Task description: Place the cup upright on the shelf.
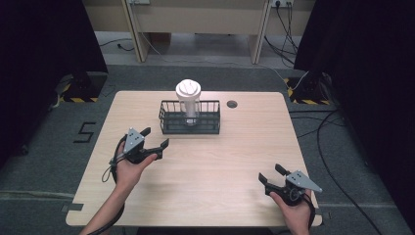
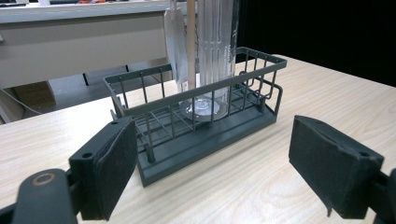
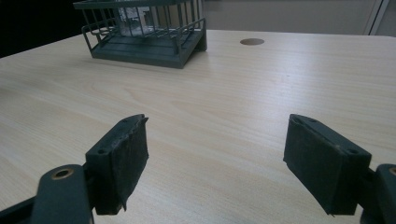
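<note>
Hovering with its jaws spread and nothing between them, the left gripper [image 1: 155, 138] faces the wire basket [image 1: 190, 125] near the table's [image 1: 220, 166] far edge, where a clear lidded tumbler [image 1: 188, 100] stands upright inside. The right gripper [image 1: 270, 175], also open, waits by the near right corner. A good grasp probably means approaching level, clearing the basket's rim, and squeezing the tumbler above it.

Wire basket [image 1: 190, 123] sits on the table [image 1: 220, 161] toward its far middle; a lidded tumbler [image 1: 188, 100] stands upright inside it, probably with a straw. Cable hole [image 1: 232, 104] just right of basket. Left gripper [image 1: 154, 143] near basket's front-left; right gripper [image 1: 270, 175] well apart, front-right.
</note>
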### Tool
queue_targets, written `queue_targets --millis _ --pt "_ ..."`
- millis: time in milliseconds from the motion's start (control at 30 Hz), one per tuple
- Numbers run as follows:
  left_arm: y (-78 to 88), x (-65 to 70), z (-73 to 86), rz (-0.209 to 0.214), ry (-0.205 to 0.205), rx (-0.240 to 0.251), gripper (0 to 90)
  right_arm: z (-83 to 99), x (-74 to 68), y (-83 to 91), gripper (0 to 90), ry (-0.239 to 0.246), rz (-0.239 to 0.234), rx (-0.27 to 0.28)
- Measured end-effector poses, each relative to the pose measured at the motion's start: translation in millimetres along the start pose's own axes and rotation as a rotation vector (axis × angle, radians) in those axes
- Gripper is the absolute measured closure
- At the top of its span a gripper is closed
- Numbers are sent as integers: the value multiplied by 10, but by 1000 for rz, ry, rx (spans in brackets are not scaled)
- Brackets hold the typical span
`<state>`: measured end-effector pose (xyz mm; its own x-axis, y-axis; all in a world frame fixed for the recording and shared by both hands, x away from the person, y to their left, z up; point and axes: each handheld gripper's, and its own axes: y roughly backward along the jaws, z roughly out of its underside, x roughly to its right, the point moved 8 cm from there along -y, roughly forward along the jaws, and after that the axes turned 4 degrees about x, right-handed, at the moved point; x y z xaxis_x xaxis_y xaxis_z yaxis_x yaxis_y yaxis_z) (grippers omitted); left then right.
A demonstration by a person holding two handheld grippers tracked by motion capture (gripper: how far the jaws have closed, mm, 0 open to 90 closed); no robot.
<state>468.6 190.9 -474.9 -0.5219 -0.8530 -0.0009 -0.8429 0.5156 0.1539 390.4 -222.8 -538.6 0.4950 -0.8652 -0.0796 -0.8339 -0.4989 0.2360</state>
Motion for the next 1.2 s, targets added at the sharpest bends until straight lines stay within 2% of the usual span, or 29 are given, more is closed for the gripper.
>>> queue_targets --millis 767,1200 --pt "372 -101 135 -17 6 7 153 0 3 0 223 0 5 0" --pt "628 -230 254 -56 15 1 154 1 3 2 222 1 5 0"
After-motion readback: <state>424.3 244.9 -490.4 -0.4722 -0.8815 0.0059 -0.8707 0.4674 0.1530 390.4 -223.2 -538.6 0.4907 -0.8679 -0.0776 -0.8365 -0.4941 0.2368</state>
